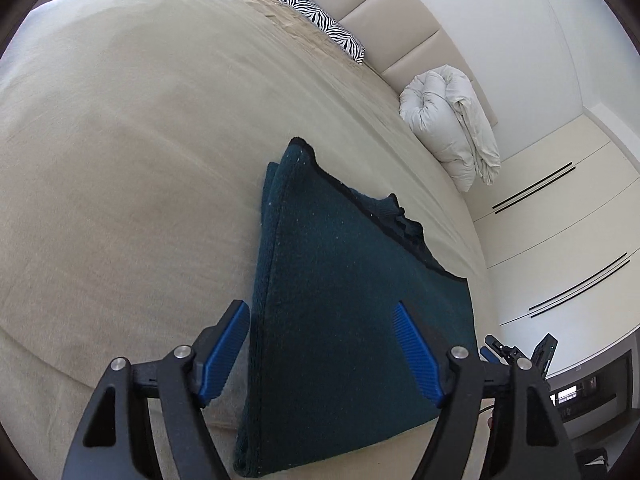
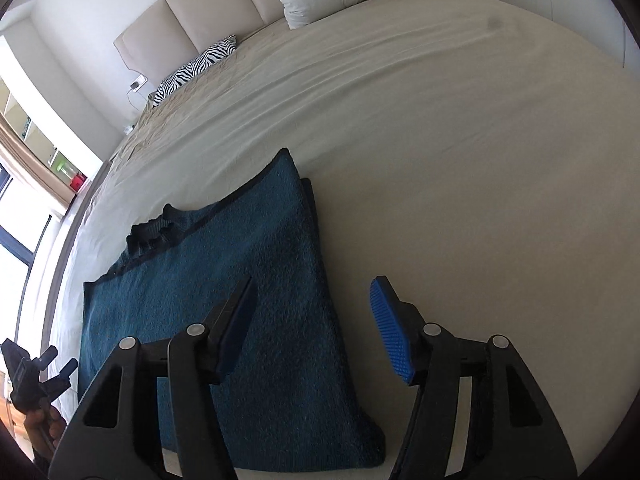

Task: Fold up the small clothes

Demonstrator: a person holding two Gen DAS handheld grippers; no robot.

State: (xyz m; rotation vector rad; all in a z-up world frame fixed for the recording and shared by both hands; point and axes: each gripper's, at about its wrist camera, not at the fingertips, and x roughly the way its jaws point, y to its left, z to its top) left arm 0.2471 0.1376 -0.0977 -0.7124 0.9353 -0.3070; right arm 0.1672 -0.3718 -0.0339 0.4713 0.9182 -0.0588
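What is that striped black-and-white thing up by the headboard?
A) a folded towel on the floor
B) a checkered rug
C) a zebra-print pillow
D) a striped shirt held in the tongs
C: the zebra-print pillow lies on the bed against the padded headboard, far from the dark teal garment near the tongs.

The left claw (image 1: 320, 344) points forward and downward with its jaws spread wide, nothing pressed between the blue ribbed pads (image 1: 224, 350). The right claw (image 2: 316, 332) tilts down as well, jaws parted and gripping nothing. A hand (image 2: 44, 426) shows at the lower left edge of the right wrist view
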